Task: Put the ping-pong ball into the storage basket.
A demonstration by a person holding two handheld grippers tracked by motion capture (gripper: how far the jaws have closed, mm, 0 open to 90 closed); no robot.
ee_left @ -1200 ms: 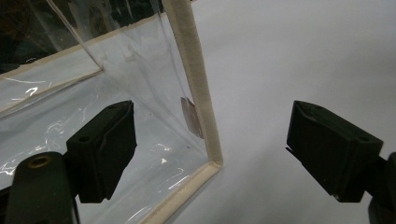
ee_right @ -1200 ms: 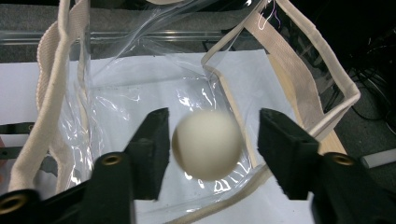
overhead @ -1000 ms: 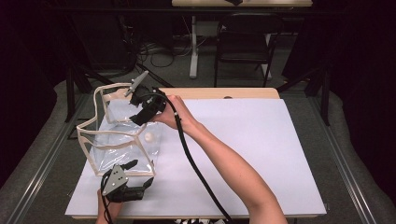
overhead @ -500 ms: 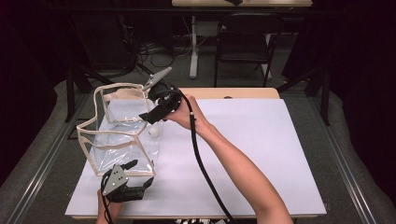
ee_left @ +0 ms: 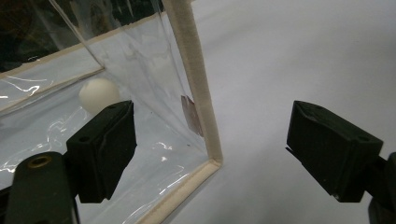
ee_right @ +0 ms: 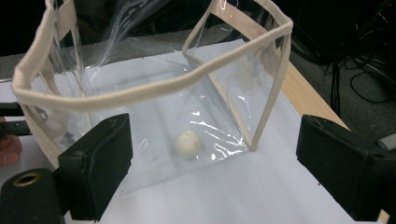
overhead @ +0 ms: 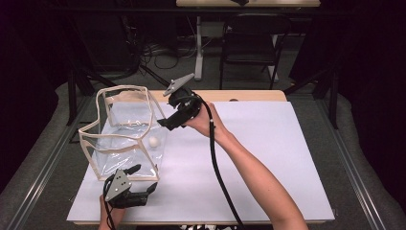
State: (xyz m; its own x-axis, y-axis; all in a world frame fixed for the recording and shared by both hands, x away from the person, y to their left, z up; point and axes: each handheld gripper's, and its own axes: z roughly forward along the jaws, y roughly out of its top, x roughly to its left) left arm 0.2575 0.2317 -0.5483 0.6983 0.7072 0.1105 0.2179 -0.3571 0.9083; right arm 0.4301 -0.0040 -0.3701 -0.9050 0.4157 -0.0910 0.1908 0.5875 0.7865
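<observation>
R gripper (overhead: 165, 123) now out of clear bag (overhead: 125, 139), jaws wide, holds nothing | white ball (overhead: 153, 142) lies inside bag, below-front of it → drop done | L gripper (overhead: 143, 179) released, at bag's near corner.

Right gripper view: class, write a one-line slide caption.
Open right claw faces a clear, beige-trimmed bag with a white ball inside.
</observation>
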